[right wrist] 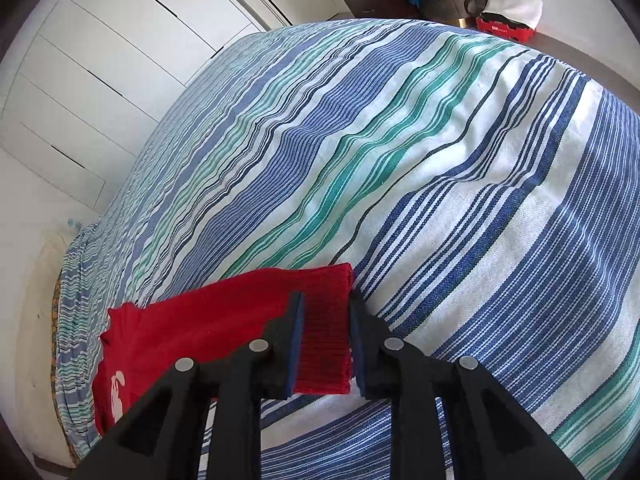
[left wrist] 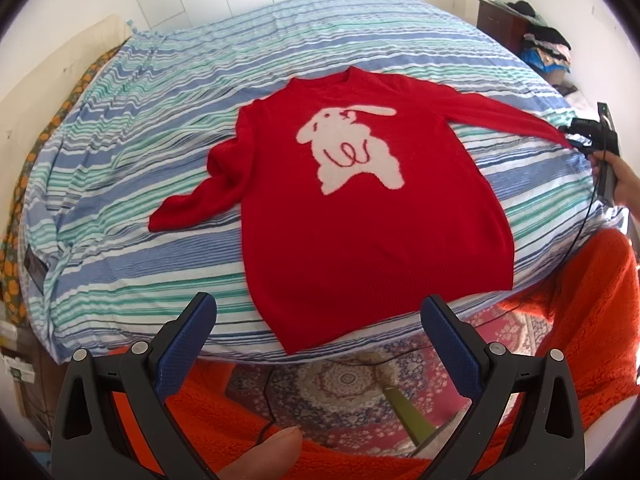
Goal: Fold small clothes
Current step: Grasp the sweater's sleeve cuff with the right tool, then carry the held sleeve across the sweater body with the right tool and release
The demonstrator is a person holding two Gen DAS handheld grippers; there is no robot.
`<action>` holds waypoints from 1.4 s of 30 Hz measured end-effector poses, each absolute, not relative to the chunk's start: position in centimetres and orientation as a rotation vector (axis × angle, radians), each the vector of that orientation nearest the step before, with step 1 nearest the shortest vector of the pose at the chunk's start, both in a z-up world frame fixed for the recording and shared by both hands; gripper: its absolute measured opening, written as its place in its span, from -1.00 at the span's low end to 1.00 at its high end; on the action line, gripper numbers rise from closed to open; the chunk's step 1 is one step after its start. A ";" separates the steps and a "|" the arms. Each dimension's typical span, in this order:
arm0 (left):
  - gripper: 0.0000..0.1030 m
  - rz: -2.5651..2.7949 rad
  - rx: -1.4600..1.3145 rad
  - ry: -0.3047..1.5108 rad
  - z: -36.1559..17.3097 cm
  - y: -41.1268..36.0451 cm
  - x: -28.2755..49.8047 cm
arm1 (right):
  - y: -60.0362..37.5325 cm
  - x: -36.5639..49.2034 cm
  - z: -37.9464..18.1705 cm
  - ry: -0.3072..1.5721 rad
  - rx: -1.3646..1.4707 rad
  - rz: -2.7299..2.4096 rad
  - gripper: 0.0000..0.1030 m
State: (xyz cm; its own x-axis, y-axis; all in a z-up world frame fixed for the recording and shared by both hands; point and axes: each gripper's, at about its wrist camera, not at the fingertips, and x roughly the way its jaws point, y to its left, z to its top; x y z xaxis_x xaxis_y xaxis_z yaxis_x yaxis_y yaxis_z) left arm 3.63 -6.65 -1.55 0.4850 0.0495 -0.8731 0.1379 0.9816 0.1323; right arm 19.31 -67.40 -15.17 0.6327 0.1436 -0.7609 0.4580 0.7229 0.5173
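— Red sweater (left wrist: 360,208) spread face up on the striped bed (left wrist: 120,152), hem at the near edge, collar toward the far side. Which hand nearer a sleeve?

— Right gripper (right wrist: 326,336), clearly. Cuff of the right sleeve (right wrist: 326,320) lying between its fingers (right wrist: 294,340), close to the bed's right edge.

— Gripped?

— Not by the look of it. Fingers part open, a sliver of gap on each side of the cuff, pads not pressing. Cloth resting flat on the bed.

— Long axis of that sleeve?

— Stretched straight out from the shoulder toward the bed's right edge, cuff outermost. Likely fold: across the chest, toward the white rabbit.

— And the left gripper (left wrist: 318,340)?

— Wide open, empty, poised over the near edge just short of the hem. Left sleeve (left wrist: 196,196) angled down toward the bed's left side, well apart from it.
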 end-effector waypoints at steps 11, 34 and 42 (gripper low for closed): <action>0.98 -0.089 0.135 1.104 -2.5 -6.8 4.4 | -66.8 15.5 -17.3 0.848 1.164 -0.160 -0.38; 0.97 0.125 0.505 0.991 -8.0 0.0 6.2 | -60.9 10.4 -9.8 0.797 0.723 -0.306 0.11; 0.85 0.215 0.913 0.930 -16.0 5.6 16.5 | -49.3 5.0 -8.4 0.828 0.583 -0.040 0.17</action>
State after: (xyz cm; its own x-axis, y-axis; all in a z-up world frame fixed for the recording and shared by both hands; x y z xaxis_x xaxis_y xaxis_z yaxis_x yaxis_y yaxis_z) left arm 16.49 5.58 -16.03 0.6068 0.5243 -0.5974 0.2085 0.6203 0.7562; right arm 4.99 -49.26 -8.41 0.6848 0.1879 -0.7041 0.2546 0.8436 0.4728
